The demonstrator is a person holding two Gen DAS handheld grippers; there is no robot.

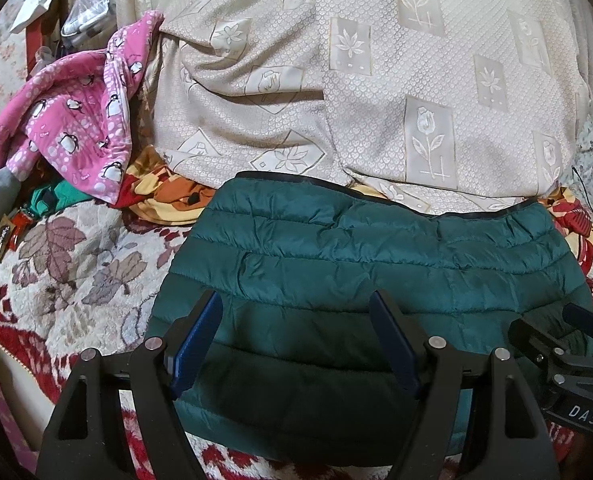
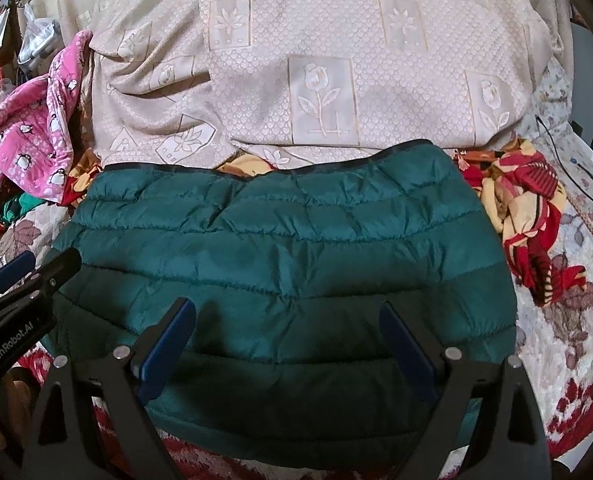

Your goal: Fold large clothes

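Lying folded: puffy quilted green jacket.

The folded teal quilted puffer jacket is lying on the leaf-patterned red and cream blanket, with the cream floral-embossed cover sitting behind it. The pink penguin-print garment is piling up off to the back left.

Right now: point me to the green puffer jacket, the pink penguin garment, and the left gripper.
green puffer jacket (image 1: 376, 248), left wrist view, on the quilted middle panel.
pink penguin garment (image 1: 72, 128), left wrist view, on the crumpled middle.
left gripper (image 1: 296, 332), left wrist view, midway between the open blue fingertips.
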